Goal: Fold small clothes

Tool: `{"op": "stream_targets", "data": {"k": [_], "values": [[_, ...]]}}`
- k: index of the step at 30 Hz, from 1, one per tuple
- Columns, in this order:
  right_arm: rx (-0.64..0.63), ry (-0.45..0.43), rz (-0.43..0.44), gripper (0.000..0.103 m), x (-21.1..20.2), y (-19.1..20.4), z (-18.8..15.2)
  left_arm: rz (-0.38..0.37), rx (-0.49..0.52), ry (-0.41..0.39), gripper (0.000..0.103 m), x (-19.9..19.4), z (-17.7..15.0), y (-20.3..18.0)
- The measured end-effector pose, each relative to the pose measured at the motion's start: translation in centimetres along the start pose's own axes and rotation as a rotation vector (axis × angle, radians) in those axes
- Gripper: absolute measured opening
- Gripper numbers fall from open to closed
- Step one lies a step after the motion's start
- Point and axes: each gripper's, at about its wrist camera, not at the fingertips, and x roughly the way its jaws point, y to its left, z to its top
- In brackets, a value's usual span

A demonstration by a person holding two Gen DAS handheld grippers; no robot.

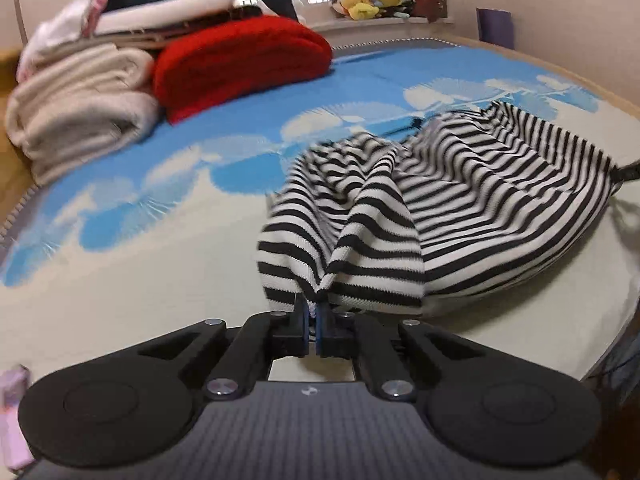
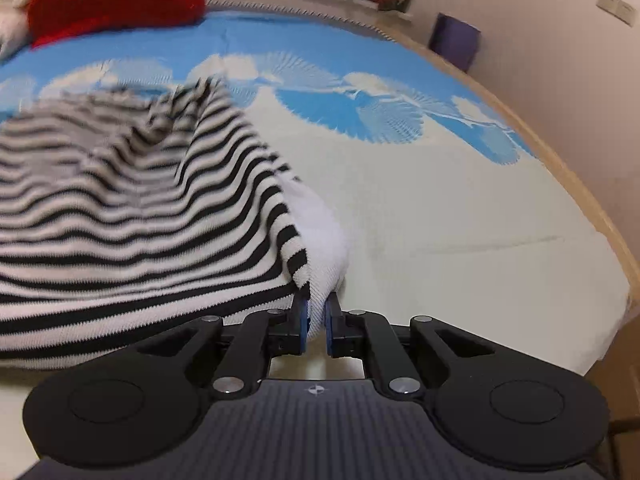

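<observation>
Pinched between the blue pads of the left claw [image 1: 315, 320] is a bunched edge of the striped garment [image 1: 460, 208]; the jaws are pressed together on the fabric. At the right claw [image 2: 316, 322], the jaws close on a white-ribbed edge of the same striped garment [image 2: 132, 208], with the cloth filling the narrow gap between the pads. Both held edges are raised off the bed, and the black-and-white cloth sags between the two claws. In the left wrist view, the far part of the garment appears to rest on the bedsheet [image 1: 160, 208], which is cream with blue and white fan-shaped patterns. Motion blur softens the stripes in the right wrist view.

Well apart from the garment, near the far-left edge of the bed, lies a folded red blanket [image 1: 240, 64]. Touching its left side is a rolled cream blanket [image 1: 80, 112], with further folded textiles stacked behind. Several yellow plush toys [image 1: 368, 0] sit on the windowsill beyond the bed.
</observation>
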Motion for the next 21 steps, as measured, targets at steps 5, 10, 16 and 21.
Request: {"op": "stream_targets", "data": {"k": [5, 10, 16, 21], "values": [[-0.019, 0.031, 0.004, 0.007, 0.6, 0.1, -0.2, 0.039, 0.019, 0.047, 0.003, 1.6, -0.6, 1.3], [-0.067, 0.091, 0.04, 0.01, 1.5, 0.5, -0.6, 0.008, 0.029, 0.13, 0.017, 3.9, -2.8, 0.9], [0.087, -0.053, 0.164, 0.046, -2.2, -2.4, 0.6, -0.047, -0.086, -0.023, 0.071, -0.7, -0.3, 5.0], [0.07, -0.187, 0.367, 0.046, -2.6, -0.4, 5.4, -0.082, -0.042, -0.124, 0.074, 1.0, 5.8, 5.2]]}}
